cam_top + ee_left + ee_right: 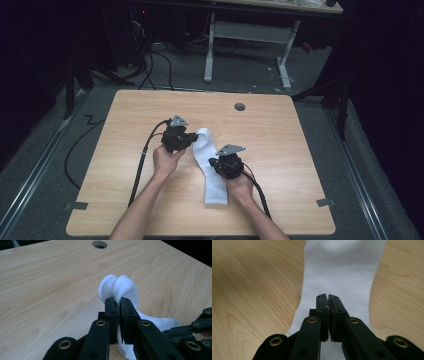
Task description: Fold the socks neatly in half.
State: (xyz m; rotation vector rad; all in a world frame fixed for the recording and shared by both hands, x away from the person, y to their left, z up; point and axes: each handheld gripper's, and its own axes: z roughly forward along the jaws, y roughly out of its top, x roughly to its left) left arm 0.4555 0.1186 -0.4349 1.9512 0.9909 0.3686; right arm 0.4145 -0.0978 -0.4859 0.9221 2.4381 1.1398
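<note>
Dim room w/ grey floor; a wooden bench (150,107) took up the middle, cable hole (240,106) near its far edge. A white sock (212,182) lay mid-bench, long axis running from near edge toward far edge. Left tool (118,301) was clamped shut on the sock's far end, fabric bunched up betw. its jaws. Right tool (328,298) was pinched shut over the near half, apparently w/ a thin layer caught. Judged: w/ both ends gripped, next move likely turns on bringing one end along that axis toward the other.
</note>
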